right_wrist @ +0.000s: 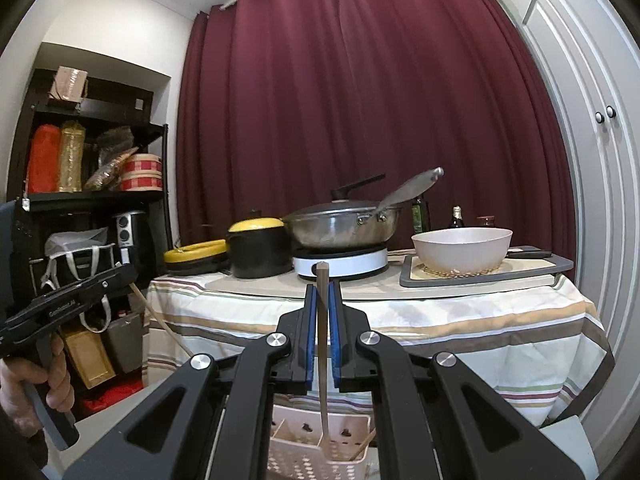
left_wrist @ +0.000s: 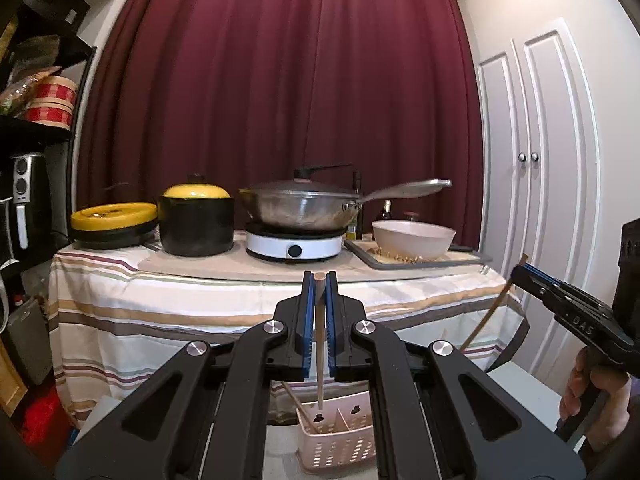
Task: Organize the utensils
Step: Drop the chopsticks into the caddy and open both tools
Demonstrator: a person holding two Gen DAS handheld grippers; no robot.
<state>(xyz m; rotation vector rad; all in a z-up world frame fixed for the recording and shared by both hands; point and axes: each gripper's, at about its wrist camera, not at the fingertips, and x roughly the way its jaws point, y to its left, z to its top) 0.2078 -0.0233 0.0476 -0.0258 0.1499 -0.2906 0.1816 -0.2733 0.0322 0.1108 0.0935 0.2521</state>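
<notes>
From our left wrist view, the left gripper (left_wrist: 319, 280) is pinching a pale chopstick (left_wrist: 320, 344) between its blue pads (left_wrist: 306, 320), the stick hanging nearly upright with its thin tip just above the pink utensil caddy (left_wrist: 336, 436) below. Another stick (left_wrist: 301, 406) already leans inside the caddy's left compartment. At the right edge we see the right gripper (left_wrist: 520, 268) gripping a darker chopstick (left_wrist: 490, 312) that slants down and to the left.

From our right wrist view, the right gripper (right_wrist: 322, 280) is closed on that darker chopstick (right_wrist: 323, 344), held near its thick end, the tip reaching down to the pink utensil caddy (right_wrist: 316, 444); whether it has entered a compartment, we cannot tell. A stick (right_wrist: 362, 446) leans in the caddy's right part. The left gripper (right_wrist: 128, 274) shows at the left, its chopstick (right_wrist: 160, 320) slanting down.

We judge both sticks to be light, stiff and smooth, so they may swivel in the pads if nudged against the caddy's rim. Holding near the thick upper end, as we do, leaves the long thin end free to be guided into a compartment
</notes>
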